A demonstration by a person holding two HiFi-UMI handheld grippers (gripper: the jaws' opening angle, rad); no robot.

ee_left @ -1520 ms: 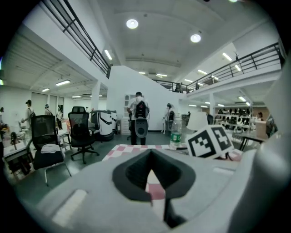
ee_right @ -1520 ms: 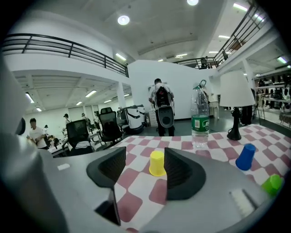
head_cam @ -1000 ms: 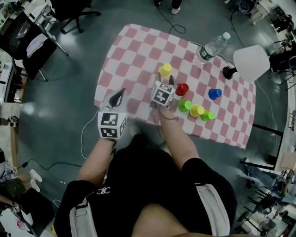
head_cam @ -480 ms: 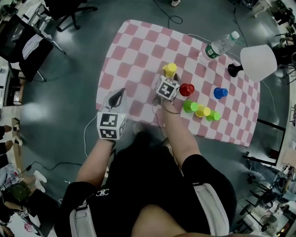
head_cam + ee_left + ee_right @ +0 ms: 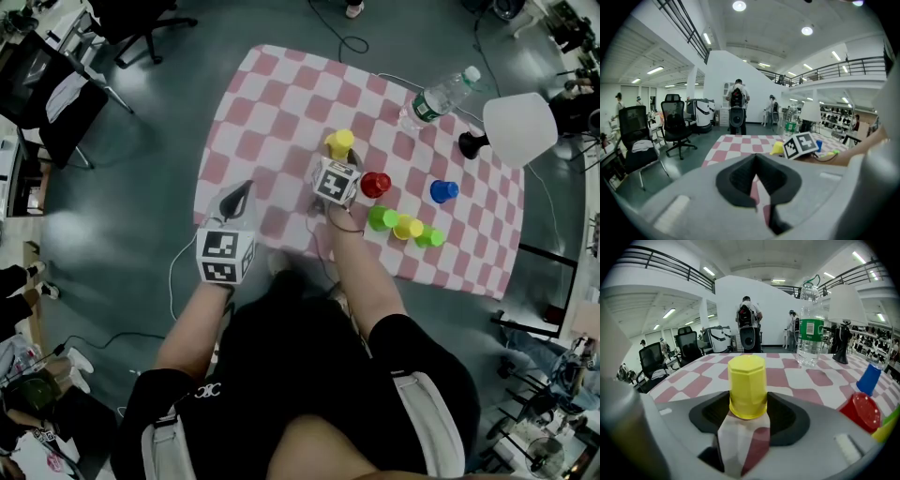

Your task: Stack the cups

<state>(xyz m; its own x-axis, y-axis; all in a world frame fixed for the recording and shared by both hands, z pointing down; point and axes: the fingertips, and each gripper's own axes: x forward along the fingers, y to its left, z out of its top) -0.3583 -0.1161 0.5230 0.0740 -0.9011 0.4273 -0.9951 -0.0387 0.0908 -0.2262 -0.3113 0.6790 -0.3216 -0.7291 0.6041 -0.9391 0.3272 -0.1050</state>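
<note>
An upturned yellow cup stands alone on the checked cloth. My right gripper is right behind it and open. In the right gripper view the yellow cup stands between the jaws, which have just closed in a little; I see no firm grip. To the right stand a red cup and a blue cup. In front of them a green cup, a second yellow cup and another green cup form a row. My left gripper hovers shut and empty over the cloth's near left edge.
A water bottle and a white lamp stand at the cloth's far right. An office chair is off to the left on the grey floor. A cable trails from the left gripper.
My right gripper has moved down and forward, closer to the lone yellow cup, which now sits between its jaws. The left gripper has stayed put.
</note>
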